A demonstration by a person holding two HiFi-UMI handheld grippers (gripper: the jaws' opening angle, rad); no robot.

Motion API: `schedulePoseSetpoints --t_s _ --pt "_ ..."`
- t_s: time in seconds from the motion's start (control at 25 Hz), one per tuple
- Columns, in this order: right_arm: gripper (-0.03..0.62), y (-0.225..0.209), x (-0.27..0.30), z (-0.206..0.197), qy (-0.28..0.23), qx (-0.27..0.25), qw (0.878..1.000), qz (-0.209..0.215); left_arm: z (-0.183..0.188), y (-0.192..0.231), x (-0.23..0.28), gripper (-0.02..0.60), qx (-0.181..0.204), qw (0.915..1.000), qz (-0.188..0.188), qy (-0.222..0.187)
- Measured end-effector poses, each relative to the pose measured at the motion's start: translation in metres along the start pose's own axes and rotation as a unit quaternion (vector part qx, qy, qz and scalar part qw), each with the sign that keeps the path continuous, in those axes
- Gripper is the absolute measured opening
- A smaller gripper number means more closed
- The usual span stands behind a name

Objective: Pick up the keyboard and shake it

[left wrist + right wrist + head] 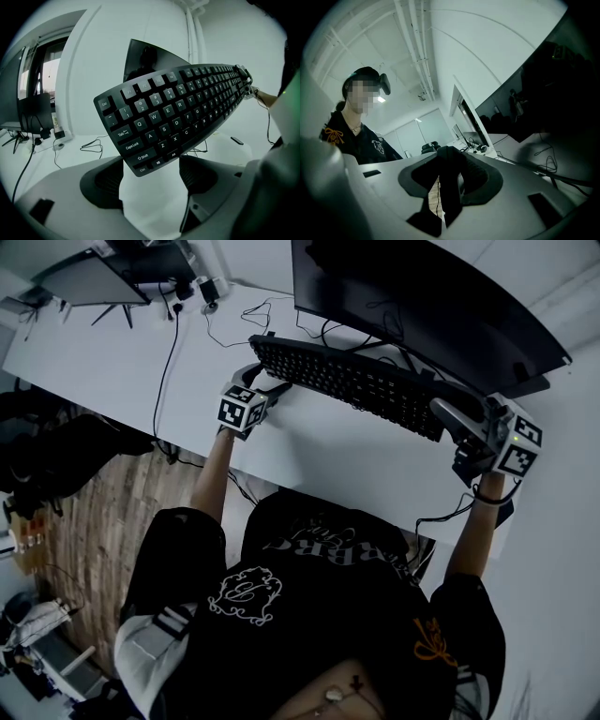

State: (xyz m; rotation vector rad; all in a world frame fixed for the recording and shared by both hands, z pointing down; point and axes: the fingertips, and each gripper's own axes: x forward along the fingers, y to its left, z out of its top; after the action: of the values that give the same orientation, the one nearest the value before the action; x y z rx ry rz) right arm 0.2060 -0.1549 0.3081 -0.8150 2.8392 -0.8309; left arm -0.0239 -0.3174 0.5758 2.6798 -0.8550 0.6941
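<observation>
A black keyboard hangs tilted in the air over the white desk, in front of the monitor. My left gripper is shut on its left end; in the left gripper view the Ctrl and Shift corner of the keyboard sits between the two pads, keys facing the camera. My right gripper is shut on the right end. In the right gripper view the keyboard shows edge-on as a thin dark slab between the jaws of that gripper, with wooden floor visible past it.
A large dark monitor stands just behind the keyboard. Black cables trail across the desk's left part toward a second screen at the far left corner. The desk's near edge drops to wooden floor.
</observation>
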Motion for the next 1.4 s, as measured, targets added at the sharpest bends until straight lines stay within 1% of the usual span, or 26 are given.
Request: schedulePoseSetpoints --t_s 0.12,0.24,0.52,0.76,0.88,0.92,1.0,1.08,1.16,1.24,1.4 --pt "0.140 -0.002 0.000 0.001 -0.009 0.018 1.000 -0.002 -0.003 -0.001 -0.002 0.382 0.001 1.0000 -0.004 0.008" --pt "0.141 -0.009 -0.002 0.001 -0.029 0.057 0.998 -0.007 -0.006 -0.003 -0.005 0.382 0.004 0.9998 -0.009 0.019" --pt "0.146 -0.038 0.007 -0.012 -0.068 0.151 0.986 -0.011 -0.026 0.010 -0.009 0.382 0.017 0.9972 -0.027 0.067" --pt "0.147 -0.070 0.022 -0.022 -0.096 0.188 0.977 -0.016 -0.052 0.025 -0.005 0.382 0.018 0.9929 -0.035 0.113" --pt "0.149 -0.088 0.028 -0.031 -0.093 0.205 0.974 -0.031 -0.052 0.030 -0.004 0.381 0.030 0.9927 -0.036 0.111" --pt "0.149 -0.096 0.030 -0.036 -0.091 0.216 0.971 -0.037 -0.048 0.031 -0.002 0.365 0.036 0.9929 -0.039 0.106" --pt "0.147 -0.112 0.028 -0.043 -0.101 0.244 0.963 -0.045 -0.041 0.033 0.003 0.353 0.057 0.9917 -0.043 0.107" --pt "0.147 -0.129 0.023 -0.050 -0.119 0.268 0.954 -0.055 -0.038 0.034 0.009 0.353 0.082 0.9888 -0.048 0.116" --pt "0.144 -0.146 0.017 -0.057 -0.132 0.290 0.946 -0.068 -0.038 0.035 0.012 0.353 0.087 0.9876 -0.055 0.119" --pt "0.140 -0.160 0.010 -0.067 -0.140 0.309 0.937 -0.081 -0.040 0.035 0.014 0.353 0.071 0.9887 -0.061 0.117" --pt "0.124 -0.187 -0.003 -0.090 -0.149 0.340 0.920 -0.128 -0.045 0.036 0.017 0.353 0.019 0.9919 -0.069 0.105"
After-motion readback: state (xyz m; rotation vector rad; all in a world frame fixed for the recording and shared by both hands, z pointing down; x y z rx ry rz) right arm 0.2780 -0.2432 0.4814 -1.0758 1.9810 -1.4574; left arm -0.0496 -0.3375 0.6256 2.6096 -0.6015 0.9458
